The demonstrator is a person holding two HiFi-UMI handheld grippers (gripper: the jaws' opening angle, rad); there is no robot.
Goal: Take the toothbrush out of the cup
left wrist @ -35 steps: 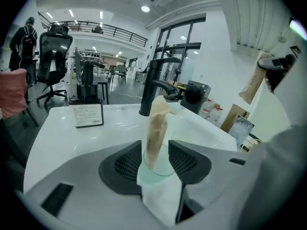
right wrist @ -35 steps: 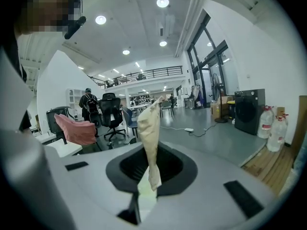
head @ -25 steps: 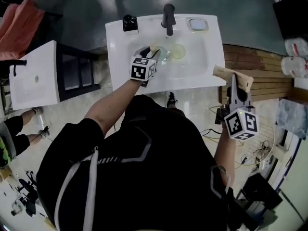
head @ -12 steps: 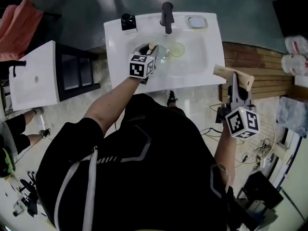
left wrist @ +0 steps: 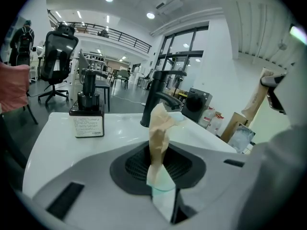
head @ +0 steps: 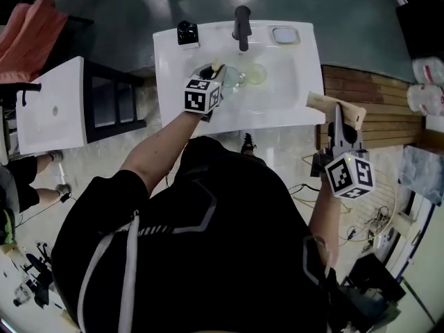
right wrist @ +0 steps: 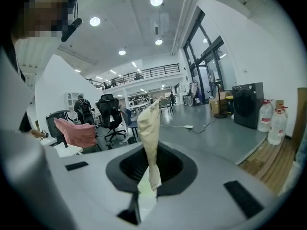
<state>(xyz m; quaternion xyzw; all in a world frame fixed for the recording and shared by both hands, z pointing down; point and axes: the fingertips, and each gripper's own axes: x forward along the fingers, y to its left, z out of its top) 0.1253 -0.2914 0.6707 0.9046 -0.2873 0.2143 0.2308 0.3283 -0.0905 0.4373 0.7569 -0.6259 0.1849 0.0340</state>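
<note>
1. Two sets of jaws, taken first. Left gripper (left wrist: 160, 111): closing, already nearly together, with a thin pale piece just beside the tips, either toothbrush handle or cup rim. Cannot tell which, nor whether pressed yet.
2. Right gripper (head: 335, 109): clenched on nothing. Held well off to the right of the sink, above wooden boards (head: 378, 92), probably parked there to leave the basin free for the other hand.
3. Left jaws reached down into the basin of the white sink counter (head: 170, 82), tips at the clear cup (head: 234, 79). Presumably angled that way to pinch the toothbrush by its upper end and draw it out without tipping the cup.
4. Toothbrush: judged still in the cup, under the left jaws; not made out on its own from the head view, covered there by the gripper.
5. Counted:
   - two grippers
   - one clear cup
   - one black faucet (head: 241, 26) at the back of the basin
   - one black soap dispenser (head: 187, 32) left of it
   - one small dish (head: 285, 35) at the back right corner
   - one pale round thing (head: 257, 73) in the basin beside the cup, perhaps the drain
   - two counters, counting a second white counter (head: 48, 109) well to the left
</note>
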